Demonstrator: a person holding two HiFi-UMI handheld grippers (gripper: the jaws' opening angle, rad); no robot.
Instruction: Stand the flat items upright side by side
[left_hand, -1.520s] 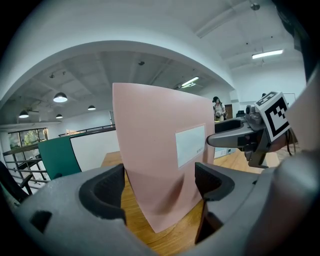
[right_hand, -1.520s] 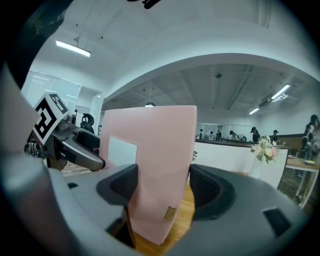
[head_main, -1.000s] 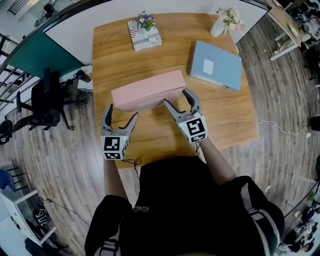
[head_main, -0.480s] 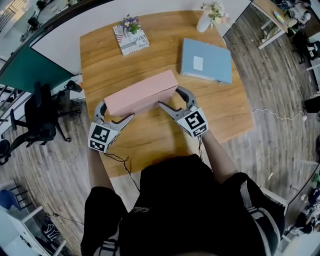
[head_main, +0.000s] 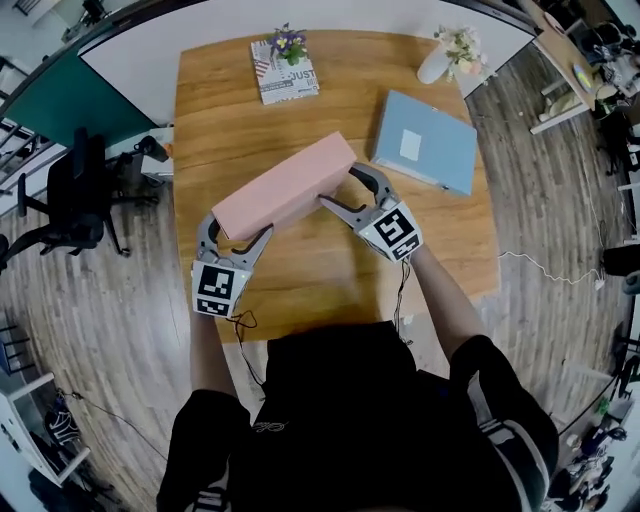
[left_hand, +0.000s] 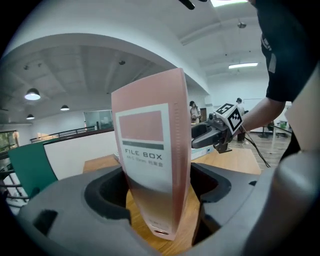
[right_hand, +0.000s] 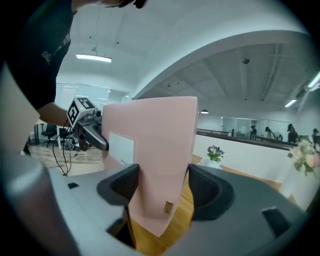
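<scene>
Claws first: the right claw (head_main: 338, 185) is clamped on one end of the pink file box (head_main: 285, 185), its pads (right_hand: 117, 186) tight against both faces. The left claw (head_main: 237, 228) straddles the labelled end with its jaws wide. Both sets of jaws have just been closing in, but the left pads (left_hand: 107, 192) look a shade short of pressing, so I'd call that end bracketed rather than gripped. The box stands upright on its long edge on the worktop (head_main: 300, 290), spanning from one claw to the other. Since a second ago the left claw has come from short of the box to around its end. The box has also swung, so the right claw's end now lies further from the person than the left's. To my eye the first item is already upright and is being steered into position. The blue folder (head_main: 425, 143), just beyond the right claw, lies flat and untouched, so roughly half the job remains. Bare wood opens on the person's side of both claws and between box and folder, room enough to set the two side by side. The left claw sits near the worktop's left edge, with an office chair (head_main: 75, 200) on the floor beyond it, so there is little slack that way. Well past the box, a printed book (head_main: 285, 70) and a flower vase (head_main: 437, 65) keep to the far edge.
</scene>
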